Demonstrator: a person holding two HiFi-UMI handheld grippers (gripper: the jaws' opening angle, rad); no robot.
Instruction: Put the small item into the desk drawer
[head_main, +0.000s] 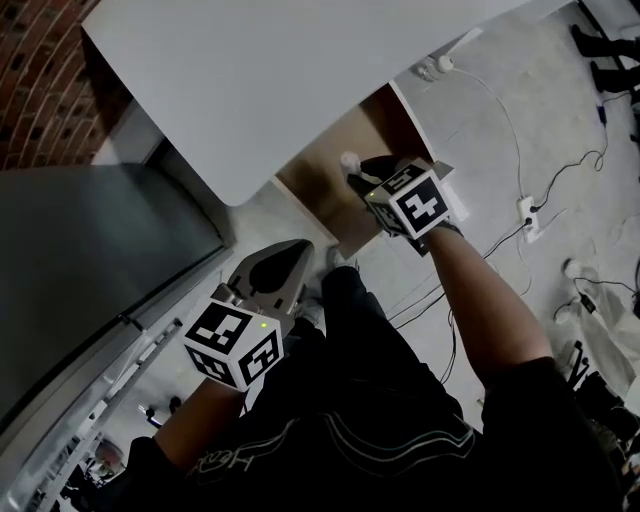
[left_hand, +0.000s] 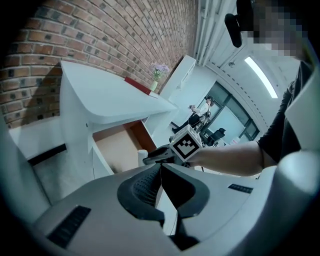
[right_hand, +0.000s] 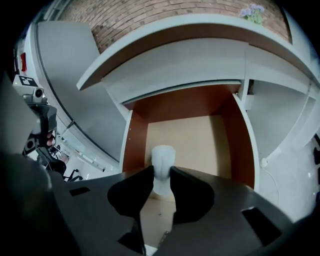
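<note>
Left gripper (left_hand: 159, 175): jaws together, empty.
Right gripper (right_hand: 161, 175): we pinch the white item (right_hand: 163, 156) low, over the drawer (right_hand: 200, 140).
Handling: likely light, stiff, smooth — grip gently.

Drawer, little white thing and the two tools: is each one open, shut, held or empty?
desk drawer: pulled open.
small white item: pinched by the right tool, over the drawer's floor.
right tool: shut on the small white item.
left tool: jaws together, empty, away from the drawer.
</note>
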